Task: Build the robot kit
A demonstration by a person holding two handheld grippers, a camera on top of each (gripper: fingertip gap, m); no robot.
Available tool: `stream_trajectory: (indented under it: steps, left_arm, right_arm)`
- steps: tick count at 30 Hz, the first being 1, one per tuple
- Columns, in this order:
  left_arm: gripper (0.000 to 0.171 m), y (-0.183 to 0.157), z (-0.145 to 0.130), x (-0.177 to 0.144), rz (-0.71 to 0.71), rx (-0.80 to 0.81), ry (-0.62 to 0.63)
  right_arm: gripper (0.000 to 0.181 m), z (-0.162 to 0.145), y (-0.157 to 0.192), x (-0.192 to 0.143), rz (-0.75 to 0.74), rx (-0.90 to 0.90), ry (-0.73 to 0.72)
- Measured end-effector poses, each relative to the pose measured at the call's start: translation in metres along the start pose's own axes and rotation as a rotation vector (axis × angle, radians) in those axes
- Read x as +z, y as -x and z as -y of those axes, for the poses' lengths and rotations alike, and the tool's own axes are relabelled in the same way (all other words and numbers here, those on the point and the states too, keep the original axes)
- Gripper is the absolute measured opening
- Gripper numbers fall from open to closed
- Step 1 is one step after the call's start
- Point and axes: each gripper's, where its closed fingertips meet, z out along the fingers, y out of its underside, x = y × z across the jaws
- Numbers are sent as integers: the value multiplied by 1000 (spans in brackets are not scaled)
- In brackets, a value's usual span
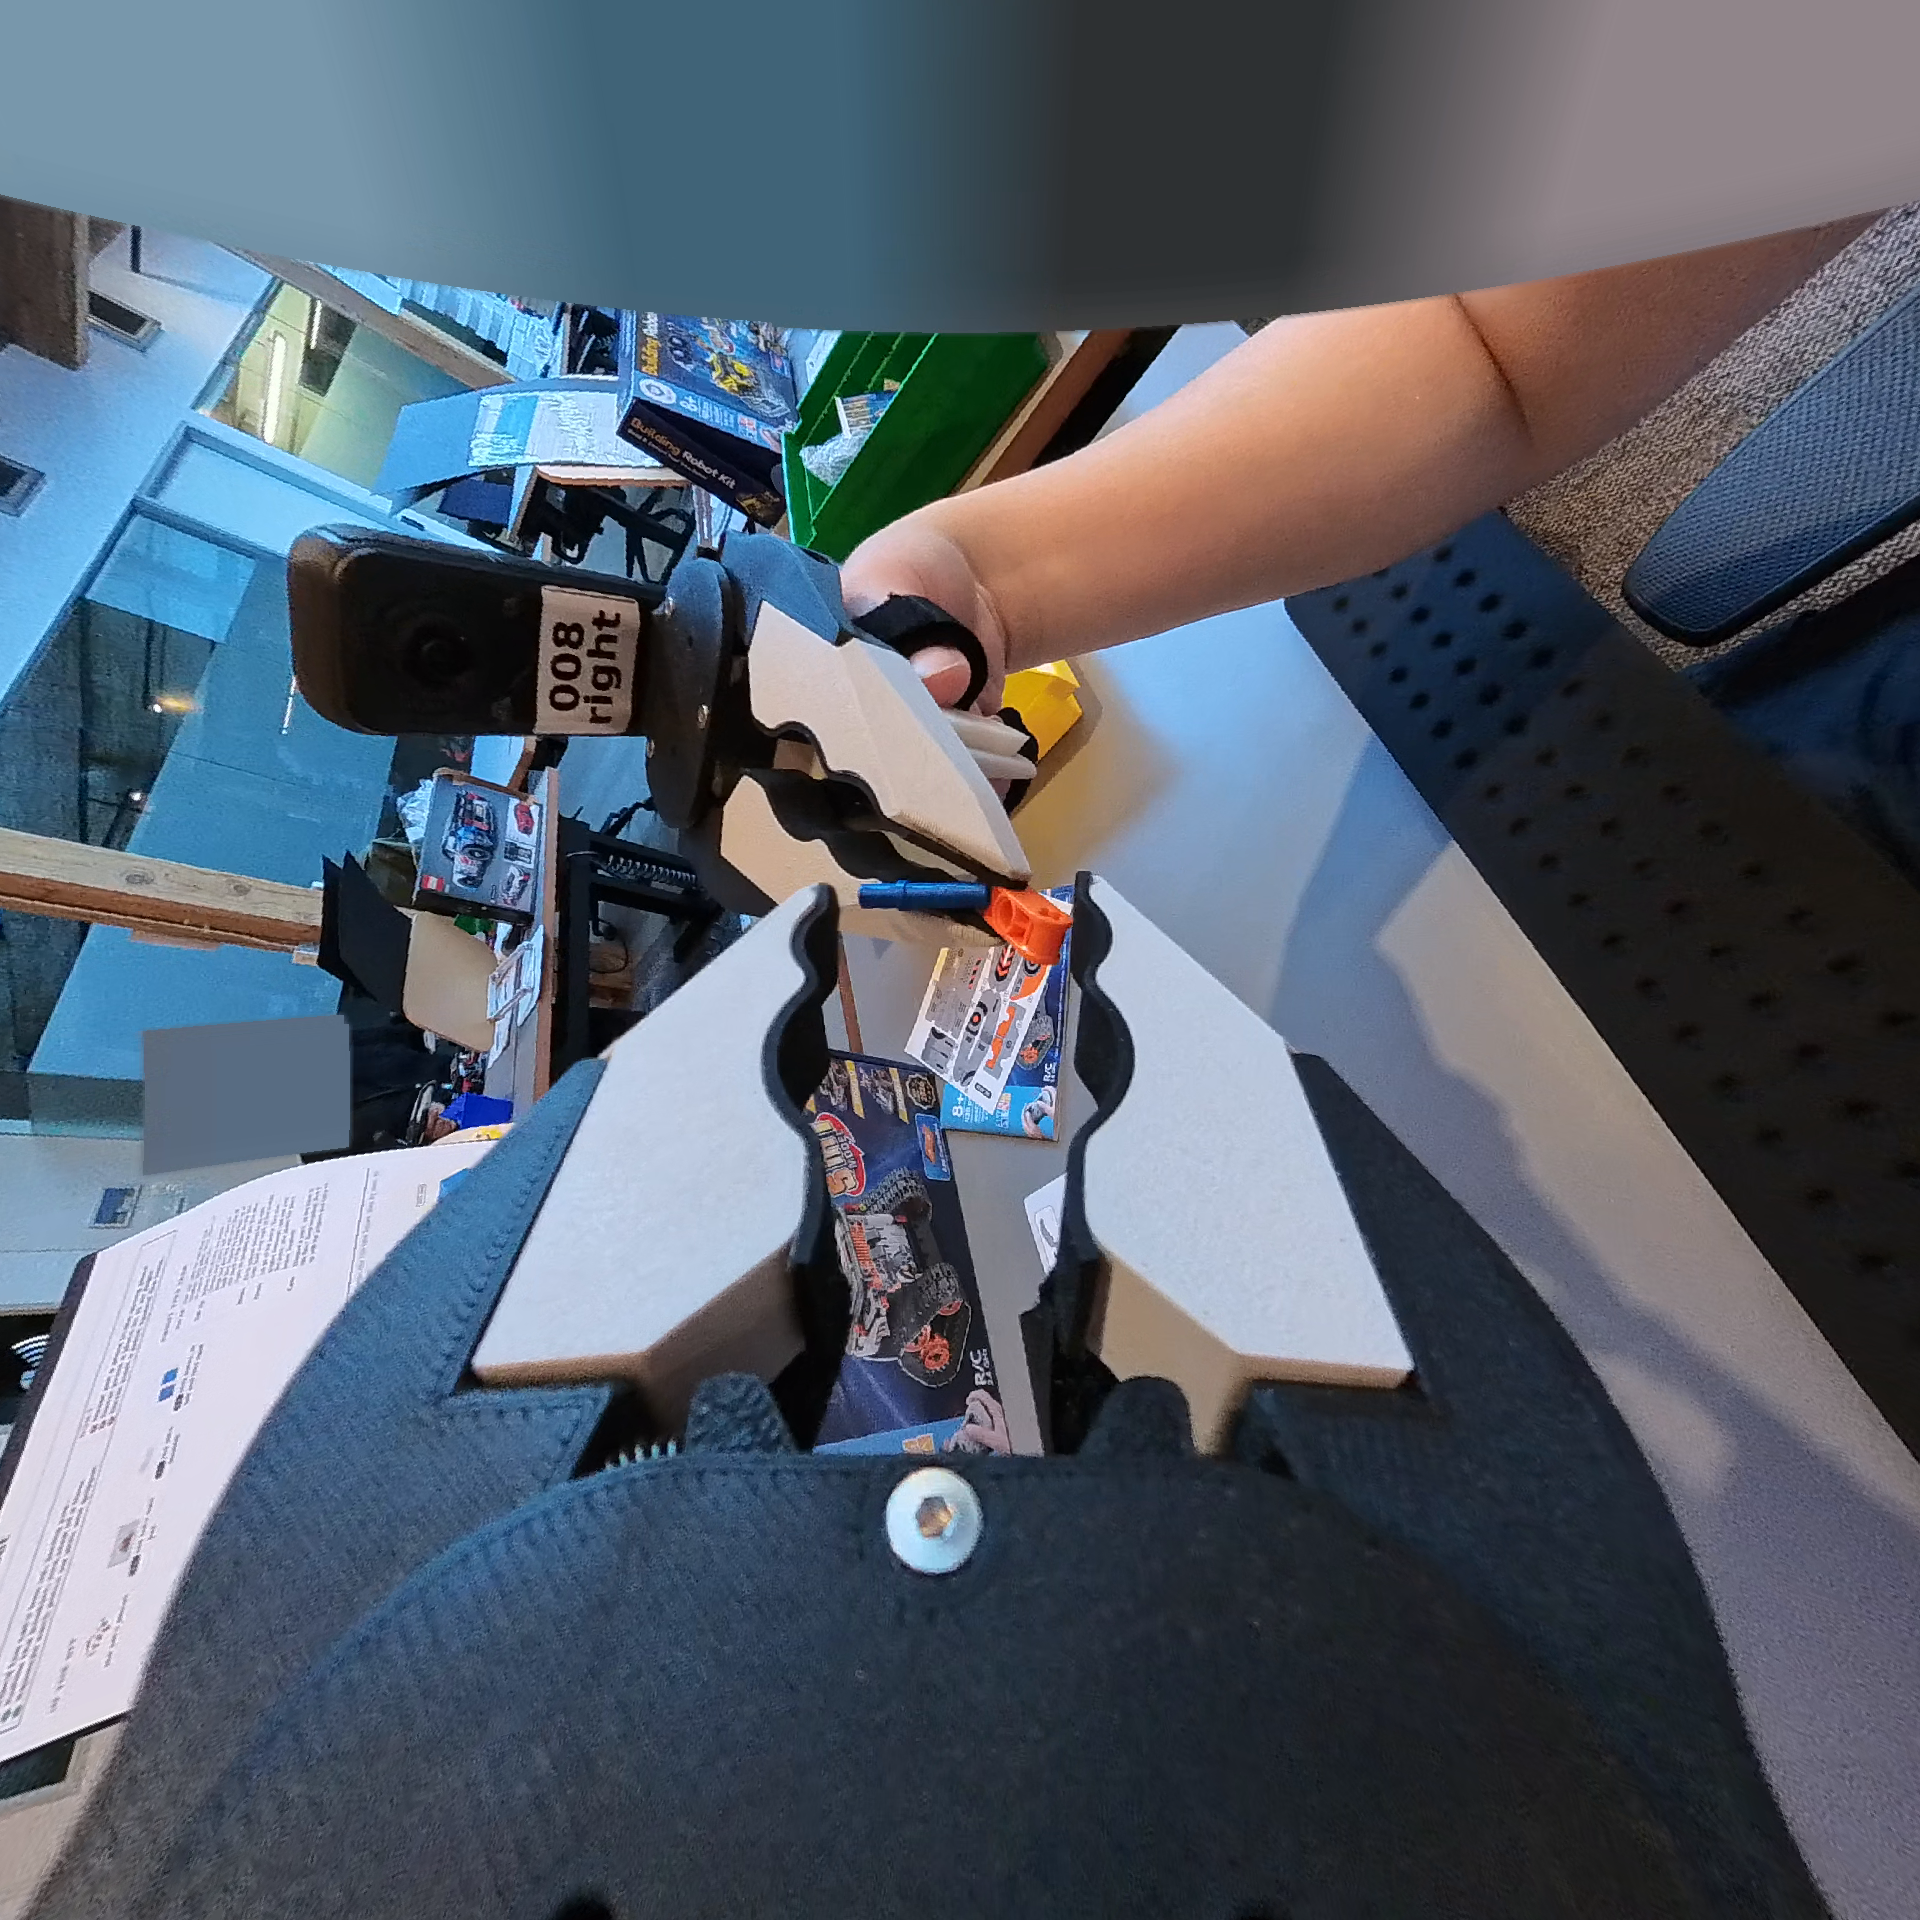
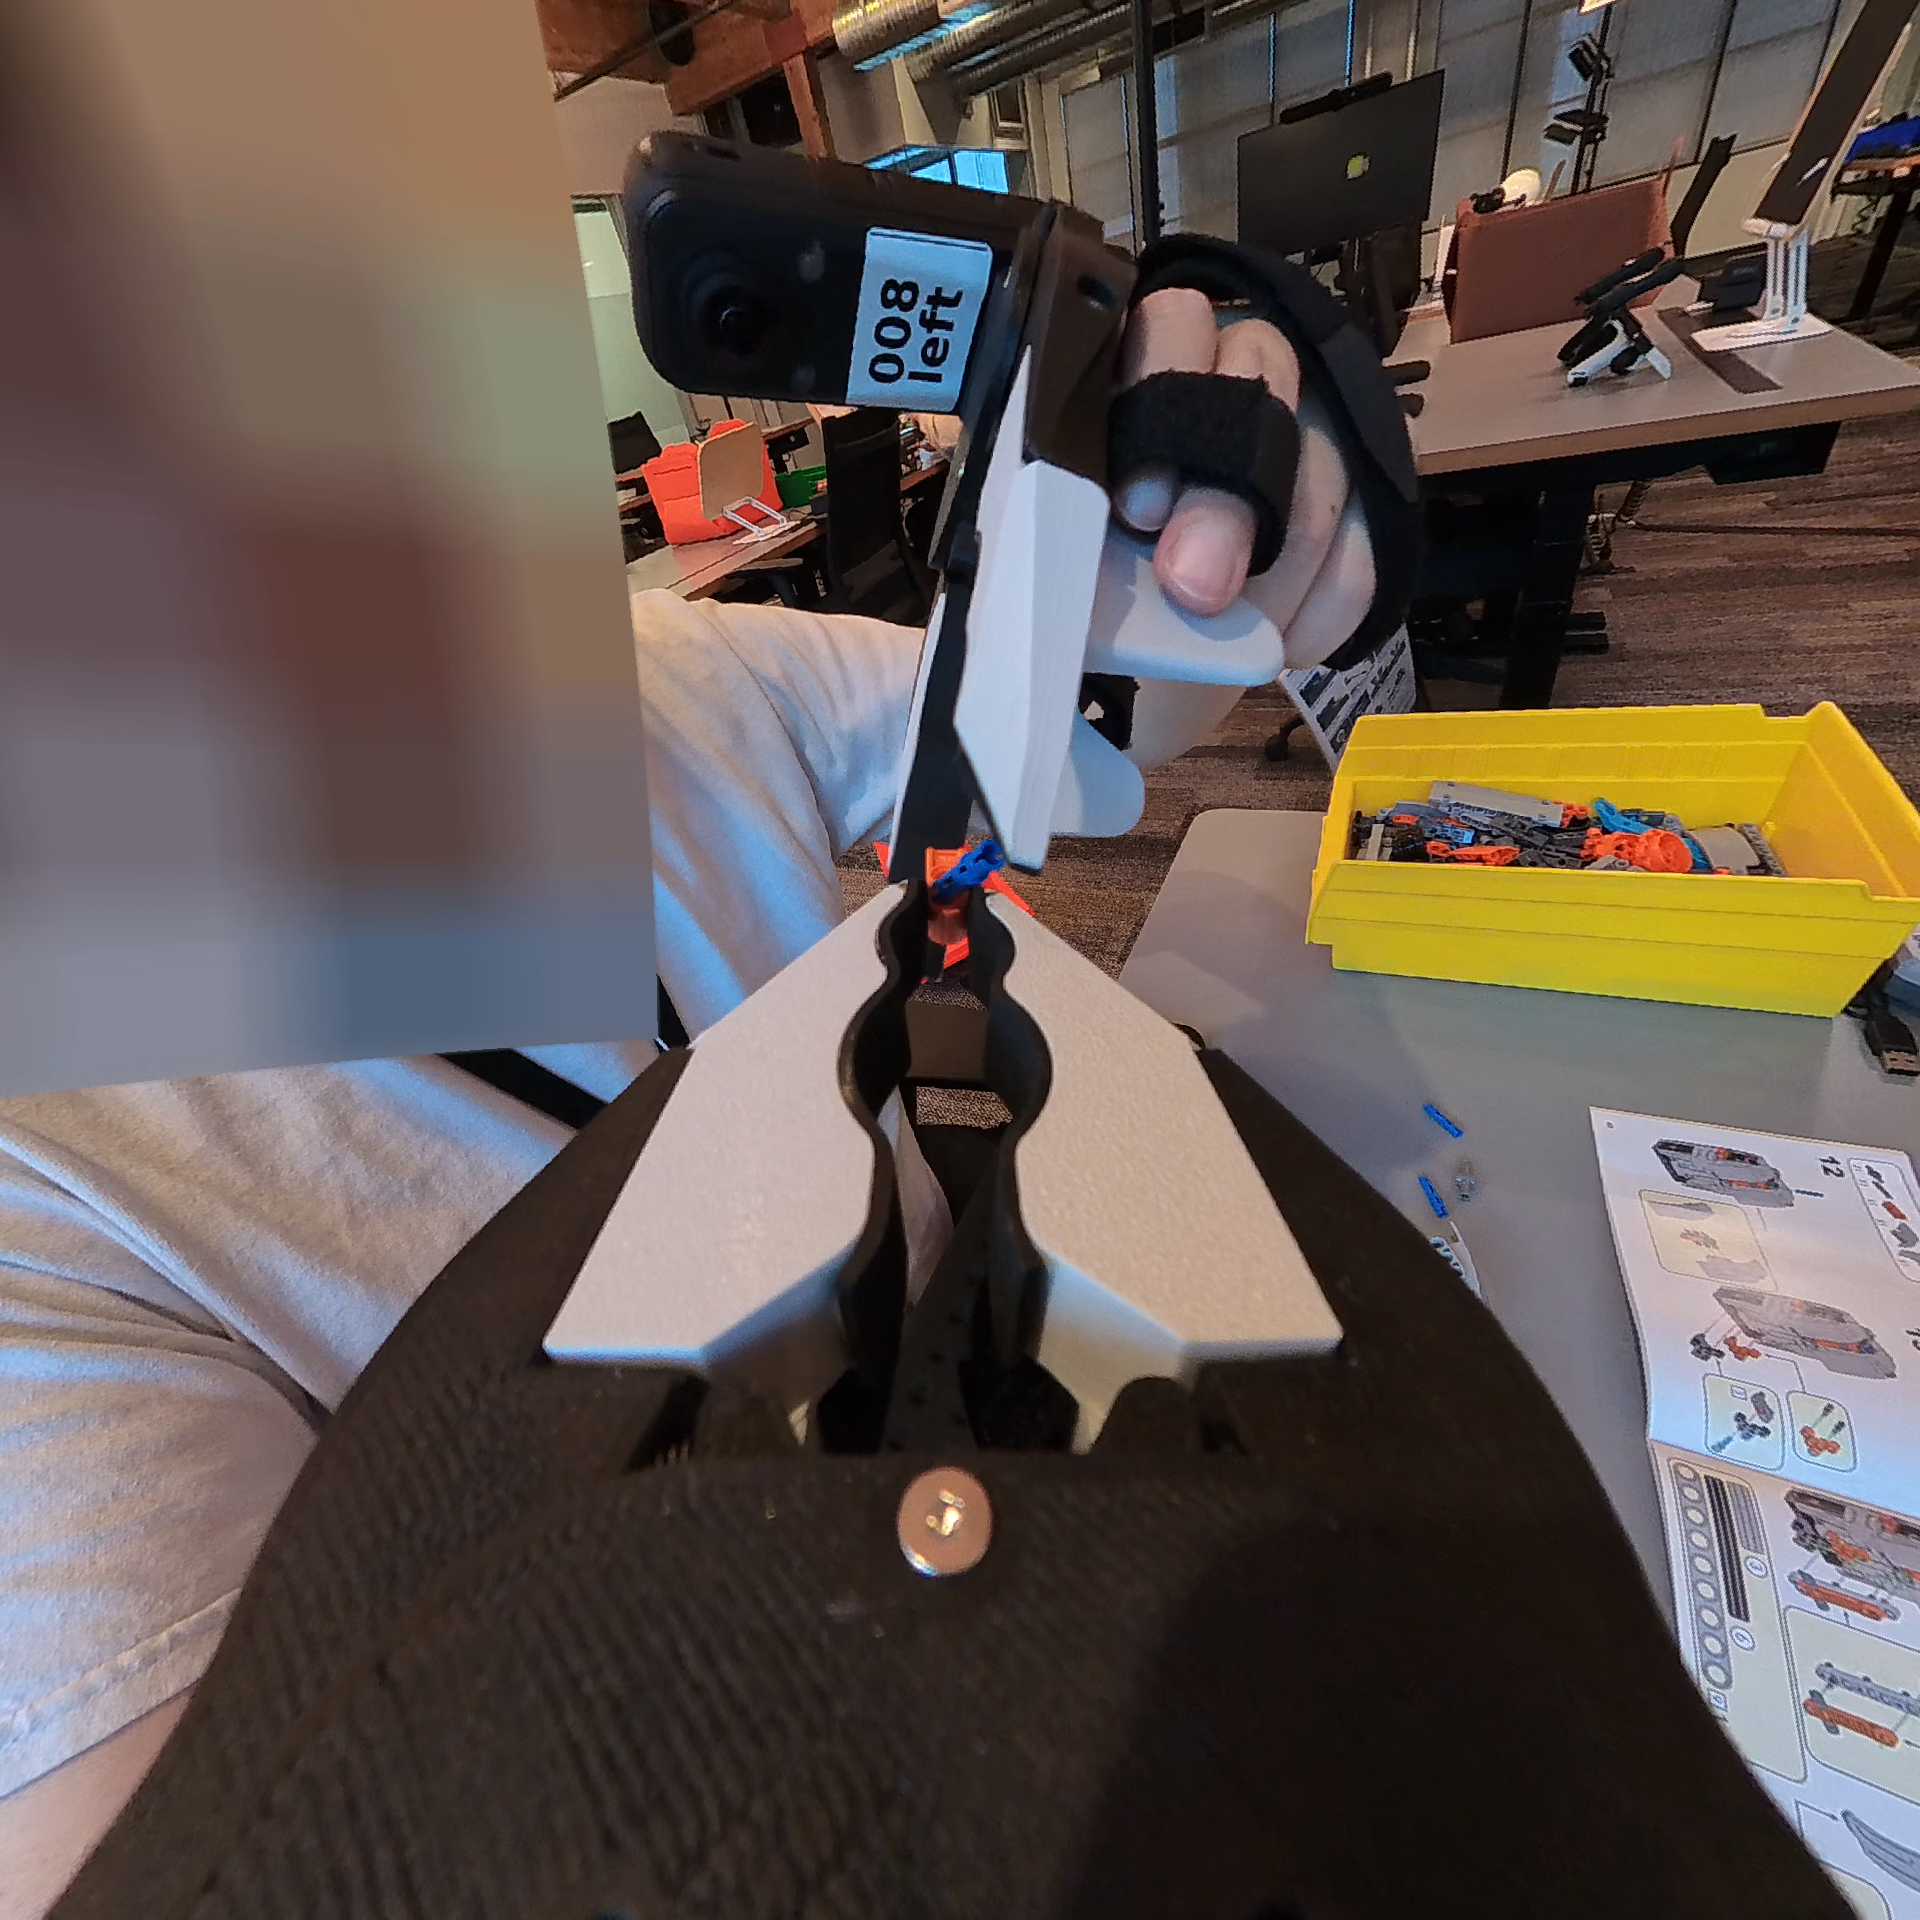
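The small orange connector [image 1: 1027, 921] is a plastic building piece with a round hole through its side, and a thin blue pin [image 1: 923, 895] sticks out of it. In the left wrist view the left gripper [image 1: 951, 904] has its jaws apart, and the connector sits just inside the tip of one of them, while the pin lies across the gap. The right gripper [image 1: 1003, 878] comes from above, and its jaws are closed together at the tips on the joint of pin and connector.

In the right wrist view the right gripper [image 2: 945, 914] has its jaws nearly together, with the orange piece [image 2: 943, 923] between the tips; the blue pin [image 2: 966, 868] is just beyond them, under the left gripper [image 2: 971, 847]. Which jaws really carry the piece I cannot tell, because the tips cover each other.

A yellow bin [image 2: 1600, 914] of mixed parts stands on the table [image 2: 1403, 1039], well to the side of the jaws, and an instruction booklet [image 2: 1766, 1403] is cut off by the edge.
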Motion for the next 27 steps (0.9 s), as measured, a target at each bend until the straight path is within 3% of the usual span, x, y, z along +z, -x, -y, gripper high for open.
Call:
stream_trajectory:
  steps: [27]
  left_arm:
    - [41, 3, -5, 6, 75, 55, 52]
  right_arm:
    - [5, 2, -6, -5, -1, 66, -60]
